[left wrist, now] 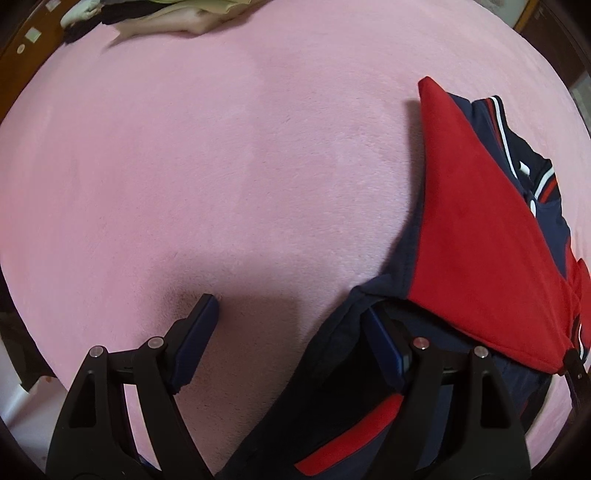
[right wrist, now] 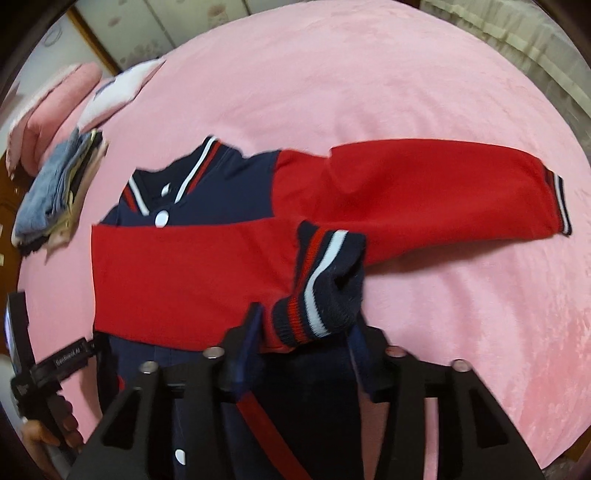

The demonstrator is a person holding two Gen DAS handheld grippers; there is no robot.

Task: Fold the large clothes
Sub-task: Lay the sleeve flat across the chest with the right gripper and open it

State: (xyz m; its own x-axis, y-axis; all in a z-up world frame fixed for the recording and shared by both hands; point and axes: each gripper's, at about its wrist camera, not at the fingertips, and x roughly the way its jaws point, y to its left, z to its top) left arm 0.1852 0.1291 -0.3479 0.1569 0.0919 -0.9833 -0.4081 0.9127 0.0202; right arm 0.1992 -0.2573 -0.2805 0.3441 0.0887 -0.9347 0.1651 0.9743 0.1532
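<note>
A pink blanket (right wrist: 406, 92) covers the whole working surface, and on it lies a red-and-navy jacket (right wrist: 184, 266), spread collar-up with its white snaps showing. One red sleeve (right wrist: 406, 195) stretches flat to the right across the blanket, its striped end near the far edge. The other sleeve is folded across the jacket's front, and its striped cuff (right wrist: 321, 280) bunches up just ahead of the right gripper (right wrist: 303, 332). That gripper's jaws stand apart on either side of the cuff, with the ribbed knit sitting between them; whether the pads press on it cannot be told.

In the left wrist view, the jacket (left wrist: 480, 221) lies to the right of the left gripper (left wrist: 291, 325), whose jaws are spread wide. Its left finger hovers over bare blanket (left wrist: 184, 147); its right finger is tucked against the navy hem, part hidden under the cloth.

A stack of folded clothes (right wrist: 55, 188) sits at the blanket's left edge, well apart from the jacket. Pale garments (left wrist: 166, 18) lie heaped at the far side in the left wrist view.
</note>
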